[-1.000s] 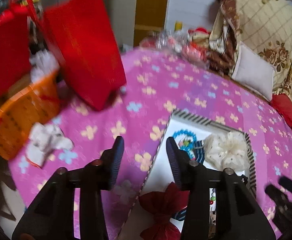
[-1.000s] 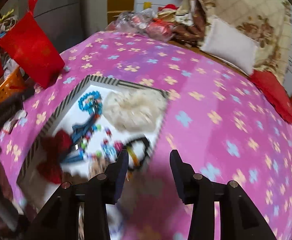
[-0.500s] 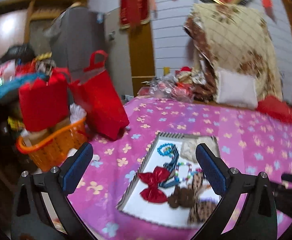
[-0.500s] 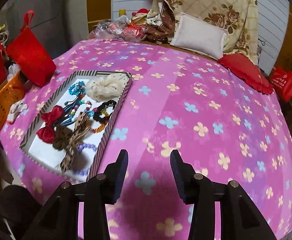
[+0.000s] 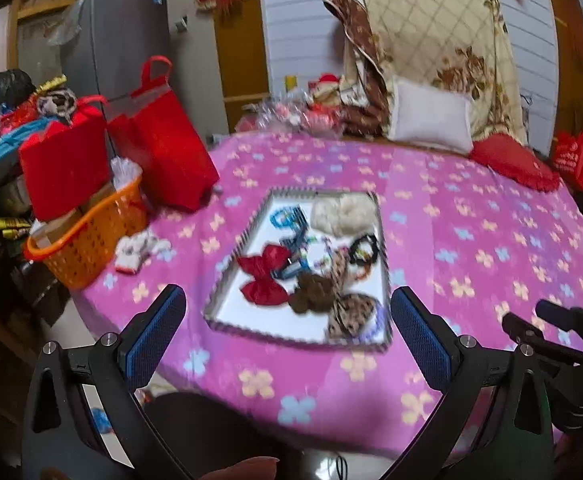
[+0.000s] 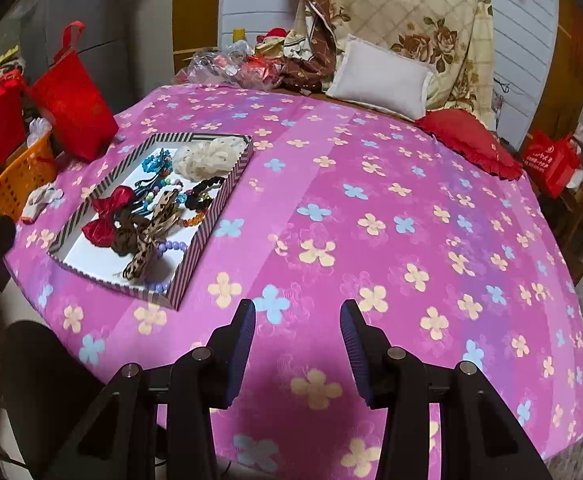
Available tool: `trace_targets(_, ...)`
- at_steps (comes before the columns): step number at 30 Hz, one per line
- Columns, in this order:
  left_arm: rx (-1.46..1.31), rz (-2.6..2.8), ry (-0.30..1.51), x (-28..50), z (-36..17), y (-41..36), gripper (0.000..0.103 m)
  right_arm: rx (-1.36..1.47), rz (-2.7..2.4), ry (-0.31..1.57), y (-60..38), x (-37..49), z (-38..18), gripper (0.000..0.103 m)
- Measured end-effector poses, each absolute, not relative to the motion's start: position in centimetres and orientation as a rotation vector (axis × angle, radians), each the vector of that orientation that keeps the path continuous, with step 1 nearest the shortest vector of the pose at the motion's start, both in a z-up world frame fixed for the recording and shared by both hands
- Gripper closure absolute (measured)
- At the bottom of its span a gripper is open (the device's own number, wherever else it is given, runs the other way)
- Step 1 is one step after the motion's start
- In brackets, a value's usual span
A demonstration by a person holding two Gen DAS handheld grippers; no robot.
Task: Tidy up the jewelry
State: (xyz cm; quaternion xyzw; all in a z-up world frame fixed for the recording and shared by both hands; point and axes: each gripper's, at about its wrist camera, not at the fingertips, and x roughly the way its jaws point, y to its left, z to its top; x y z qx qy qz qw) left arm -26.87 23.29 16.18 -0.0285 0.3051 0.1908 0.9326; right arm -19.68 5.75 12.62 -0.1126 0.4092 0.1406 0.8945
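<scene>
A striped-rim tray [image 6: 219,204] lies on the pink flowered tablecloth and also shows in the left wrist view [image 5: 227,280]. It holds a red bow [image 6: 105,216], a leopard bow [image 6: 151,236], a cream scrunchie [image 6: 207,158], blue beads [image 6: 153,164] and a purple bead bracelet [image 6: 171,246]. My left gripper [image 5: 287,328] is wide open and empty, held back from the tray's near edge. My right gripper [image 6: 297,340] is open and empty over bare cloth, right of the tray.
Red gift bags [image 5: 163,140] and an orange basket [image 5: 87,236] stand at the table's left edge, with a crumpled white cloth [image 5: 137,248] beside them. A white pillow [image 6: 379,76], a red cushion [image 6: 467,144] and a floral blanket [image 6: 411,12] sit at the back.
Both grippers have pulled back and up from the tray, so the whole table now shows. My left gripper opened wide from a narrower gap. The right gripper's gap stayed the same.
</scene>
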Motion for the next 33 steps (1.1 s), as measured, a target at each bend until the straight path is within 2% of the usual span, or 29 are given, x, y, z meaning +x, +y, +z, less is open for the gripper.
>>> trace_targets(33,-0.088,0.389,0.739,-26.4,13.7,23.0,0.001,-0.259,0.302,0.881,6.9,-20.6,11.1,0.060)
